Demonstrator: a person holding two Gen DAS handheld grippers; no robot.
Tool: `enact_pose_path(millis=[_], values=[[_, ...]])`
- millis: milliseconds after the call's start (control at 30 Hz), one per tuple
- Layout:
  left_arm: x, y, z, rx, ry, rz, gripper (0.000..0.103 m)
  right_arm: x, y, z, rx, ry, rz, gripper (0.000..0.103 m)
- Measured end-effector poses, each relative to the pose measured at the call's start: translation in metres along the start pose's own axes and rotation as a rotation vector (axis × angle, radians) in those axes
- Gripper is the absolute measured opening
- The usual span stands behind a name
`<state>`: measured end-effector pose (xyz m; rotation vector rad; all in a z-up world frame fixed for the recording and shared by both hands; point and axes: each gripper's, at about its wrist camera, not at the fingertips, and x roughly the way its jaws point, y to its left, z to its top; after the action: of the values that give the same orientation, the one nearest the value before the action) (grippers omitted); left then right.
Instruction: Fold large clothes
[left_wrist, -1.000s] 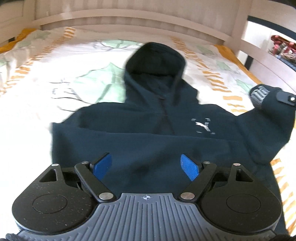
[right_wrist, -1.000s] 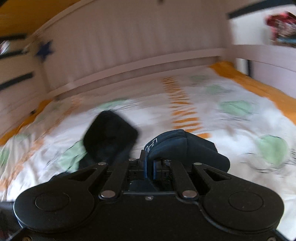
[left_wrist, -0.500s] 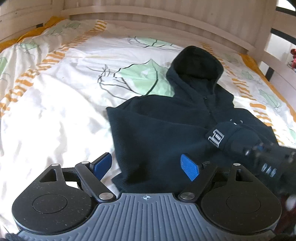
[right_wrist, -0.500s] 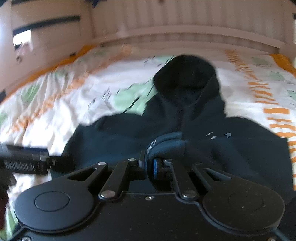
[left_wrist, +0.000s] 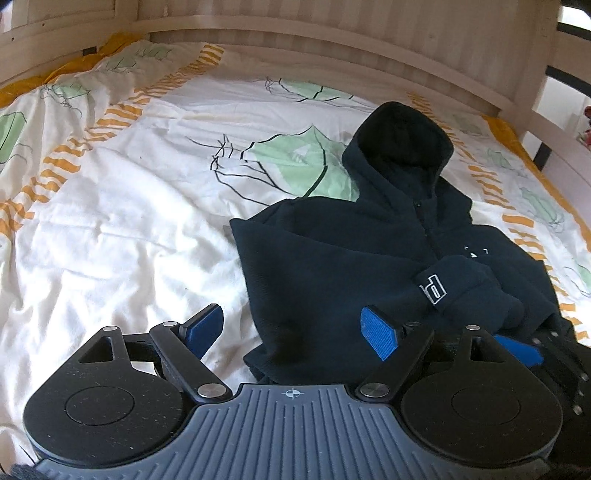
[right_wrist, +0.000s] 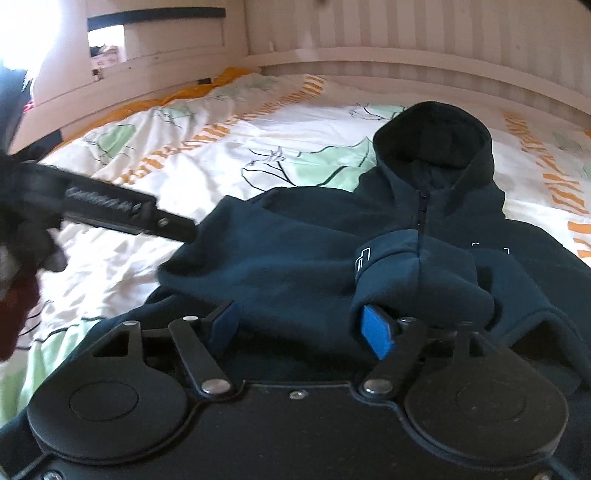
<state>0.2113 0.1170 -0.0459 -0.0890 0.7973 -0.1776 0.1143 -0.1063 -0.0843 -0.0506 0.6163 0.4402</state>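
Note:
A dark navy hoodie (left_wrist: 332, 266) lies on the bed, hood toward the headboard, both sleeves folded in over the chest; it also shows in the right wrist view (right_wrist: 295, 251). The right sleeve's cuff (left_wrist: 454, 284) with a white logo rests on the front, also seen from the right wrist (right_wrist: 406, 258). My left gripper (left_wrist: 291, 328) is open and empty, just above the hoodie's left lower edge. My right gripper (right_wrist: 301, 328) is open, its right fingertip (right_wrist: 375, 332) right under the cuff. The right gripper shows in the left wrist view (left_wrist: 546, 354).
The bed has a white duvet (left_wrist: 122, 221) with green leaves and orange stripes. A pale wooden headboard (left_wrist: 332, 40) runs along the far side and a side rail (left_wrist: 554, 125) on the right. The left gripper's body (right_wrist: 110, 210) crosses the right wrist view's left side.
My right gripper carried the sleeve cuff leftward over the hoodie's chest, then opened and let it go. My left gripper shifted left and stayed open.

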Motion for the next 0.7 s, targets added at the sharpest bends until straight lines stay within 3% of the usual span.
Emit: enact_pose_path(millis=[367,700], values=[[-0.003,-0.026,0.0,0.029,0.004,-0.017,0.081,-0.046,-0.014,-0.02,0.089,-0.055,0.013,0.082],[-0.001,-0.054,-0.007,0.065,0.019,-0.046,0.081,-0.068,-0.043,-0.046,0.22,-0.079,-0.063,0.082]])
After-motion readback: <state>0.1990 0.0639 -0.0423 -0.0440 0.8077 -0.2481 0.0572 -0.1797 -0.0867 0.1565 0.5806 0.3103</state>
